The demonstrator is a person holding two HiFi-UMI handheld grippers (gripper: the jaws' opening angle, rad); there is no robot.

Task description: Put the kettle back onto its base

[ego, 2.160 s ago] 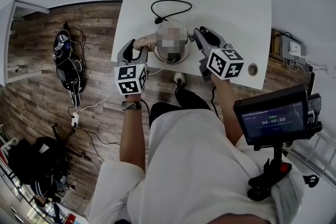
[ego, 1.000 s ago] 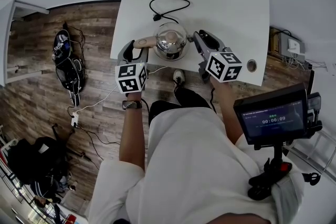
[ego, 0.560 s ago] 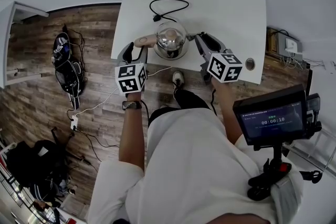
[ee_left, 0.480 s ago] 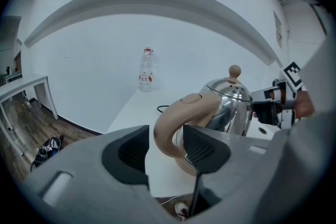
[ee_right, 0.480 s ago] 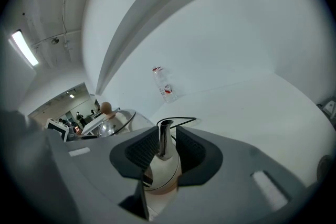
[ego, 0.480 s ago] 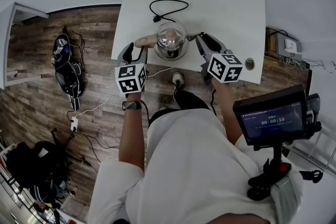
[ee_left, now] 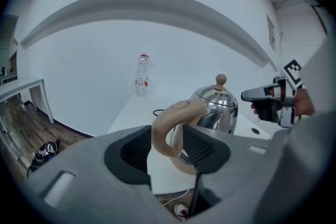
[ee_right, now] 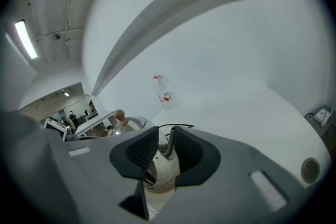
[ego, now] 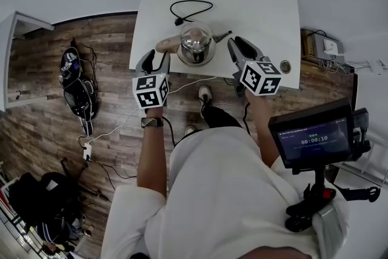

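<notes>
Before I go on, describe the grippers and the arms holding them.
Both the left gripper and right gripper are grey with black ribbed pads, and each carries a white cube printed with black square markers. The arms are bare below short white sleeves; a dark watch sits on the left wrist.

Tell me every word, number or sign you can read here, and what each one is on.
"00:00:10": on the screen at the person's right; the smaller lines above it are too small to read.
Bottle label: red print, too blurred to read.
Sticker low on the kettle: too small to read.
Marker cubes: black-and-white square patterns only, no words.
</notes>
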